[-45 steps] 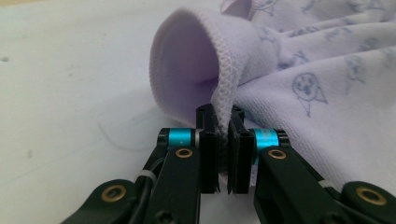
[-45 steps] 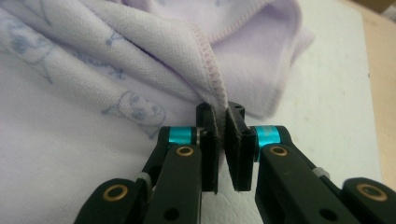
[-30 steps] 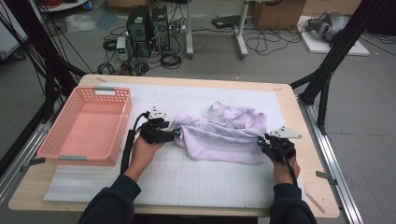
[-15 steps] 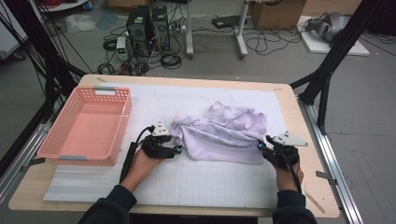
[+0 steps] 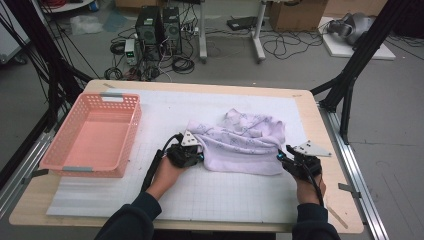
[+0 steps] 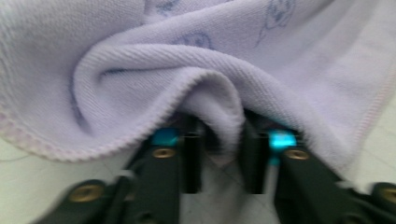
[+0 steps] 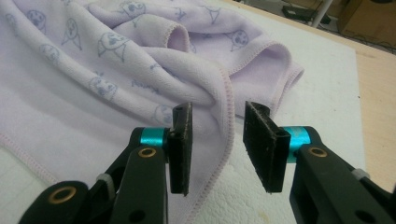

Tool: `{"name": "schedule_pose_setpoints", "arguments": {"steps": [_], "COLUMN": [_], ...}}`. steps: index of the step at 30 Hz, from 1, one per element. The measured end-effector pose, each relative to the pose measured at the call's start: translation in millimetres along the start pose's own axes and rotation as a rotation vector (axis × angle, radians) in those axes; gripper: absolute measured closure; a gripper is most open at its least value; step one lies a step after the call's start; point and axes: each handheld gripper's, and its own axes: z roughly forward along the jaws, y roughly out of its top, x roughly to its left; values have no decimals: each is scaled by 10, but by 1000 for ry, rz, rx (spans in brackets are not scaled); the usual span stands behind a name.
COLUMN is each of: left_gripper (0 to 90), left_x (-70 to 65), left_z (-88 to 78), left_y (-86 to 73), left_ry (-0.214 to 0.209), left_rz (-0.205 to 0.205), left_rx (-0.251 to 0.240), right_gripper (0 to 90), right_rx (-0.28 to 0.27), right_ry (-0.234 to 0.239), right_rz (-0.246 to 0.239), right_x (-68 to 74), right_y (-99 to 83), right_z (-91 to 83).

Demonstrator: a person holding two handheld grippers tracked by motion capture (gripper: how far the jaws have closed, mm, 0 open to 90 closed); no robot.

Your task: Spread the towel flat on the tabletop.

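The left gripper (image 5: 199,151) has just closed, pinching a fold of the lilac towel (image 5: 240,145) mid-tabletop; the right gripper (image 5: 281,156) straddles its hemmed corner, jaws apart (bare mat lies toward the near edge).

The towel (image 5: 240,145) is pale lilac with small blue-grey printed figures, perhaps little faces. The basket (image 5: 92,132) is salmon pink.

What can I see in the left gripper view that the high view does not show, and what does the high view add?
The left gripper view alone shows the left gripper pinching a fold of the lilac towel; its jaws have just been closing. The high view alone shows the pink basket, the table and the right gripper at the towel's other edge. Both show the towel and the left gripper.
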Motion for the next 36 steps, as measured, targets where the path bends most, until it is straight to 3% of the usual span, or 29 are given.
{"name": "schedule_pose_setpoints", "arguments": {"steps": [2,4,15,20,22,24,25,28,29,30,32,33,36], "left_gripper": [838,843,844,843,840,839,837,831,815,744,494,433,389], "left_x": [39,51,205,312,349,366,371,378,377,374,372,376,398], "left_z": [-35,-114,-686,-937,-1022,-1081,-1100,-1131,-1126,-1113,-1075,-1060,-1023], "left_y": [-14,-26,-240,-399,-451,-484,-490,-487,-484,-479,-464,-461,-452], "left_ry": [-41,-57,-107,-184,-220,-233,-247,-290,-303,-309,-280,-264,-183], "left_rz": [-39,-46,-96,-154,-142,-133,-135,-136,-144,-157,-204,-219,-243], "left_rx": [0,-12,-75,-107,-123,-134,-139,-168,-173,-175,-171,-178,-199], "right_gripper": [623,624,625,624,606,576,568,509,497,494,496,498,496], "right_rx": [0,0,-3,8,8,1,6,53,71,89,119,132,138], "right_ry": [2,4,11,48,96,228,266,328,334,339,339,334,315], "right_rz": [-5,-3,-4,-28,-44,-56,-75,-106,-109,-114,-127,-139,-137], "right_x": [2,4,31,98,135,192,236,359,391,420,464,477,466], "right_y": [-1,-3,-8,5,11,18,18,10,4,-4,-23,-30,-35], "right_z": [0,-4,-17,32,59,112,143,261,300,335,385,404,411]}}
